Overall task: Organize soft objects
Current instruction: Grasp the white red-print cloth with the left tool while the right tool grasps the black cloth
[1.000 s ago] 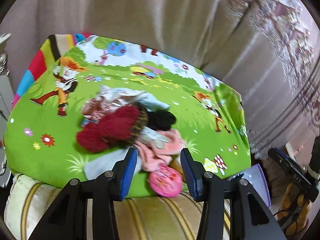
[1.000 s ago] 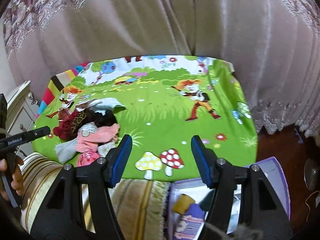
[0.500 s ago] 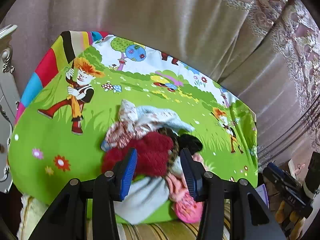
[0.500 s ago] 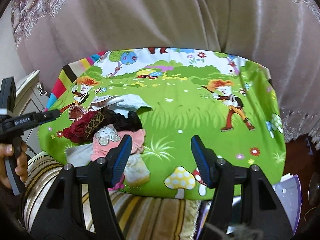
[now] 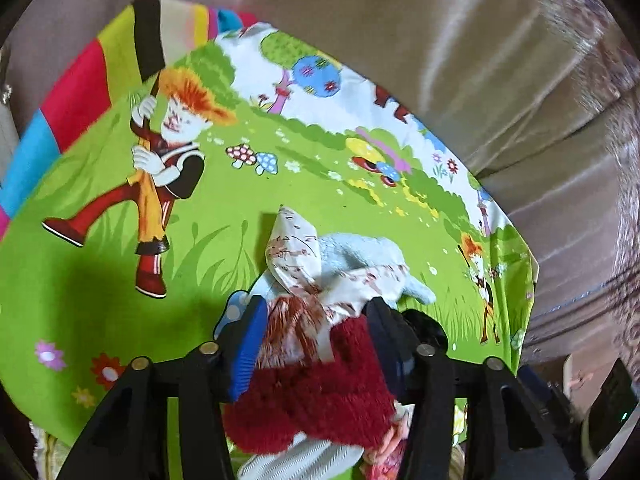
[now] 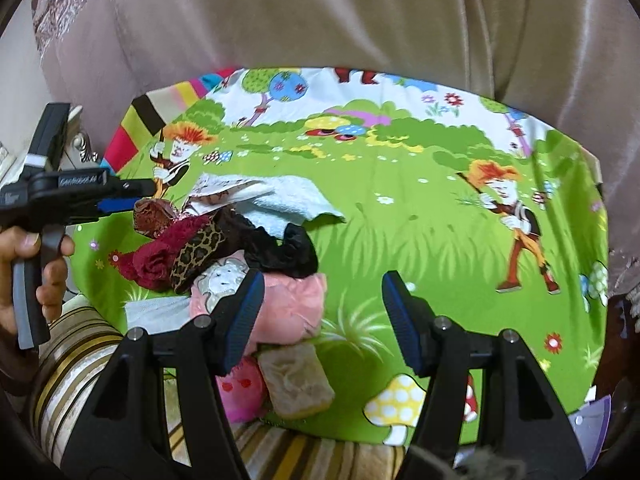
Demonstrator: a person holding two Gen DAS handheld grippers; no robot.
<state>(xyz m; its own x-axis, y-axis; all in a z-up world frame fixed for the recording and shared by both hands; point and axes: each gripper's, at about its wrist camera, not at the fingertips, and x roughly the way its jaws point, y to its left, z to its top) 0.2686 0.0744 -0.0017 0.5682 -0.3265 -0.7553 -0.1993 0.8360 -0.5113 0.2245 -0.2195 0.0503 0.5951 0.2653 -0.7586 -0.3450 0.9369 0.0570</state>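
left hand-held gripper [image 5: 316,344] now astride red fuzzy cloth [image 5: 320,396]

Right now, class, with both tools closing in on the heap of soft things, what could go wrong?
1. The left tool straddles the red fuzzy piece and the floral cloth on it; its jaws have just been opening, so closing may grab both.
2. The heap sits by the mat edge; the pink toy could slide off.
3. The right tool, open, is near the left; they may collide.

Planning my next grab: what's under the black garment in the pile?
The black garment lies over a pink plush piece and a light blue towel. Whatever is deeper is covered.
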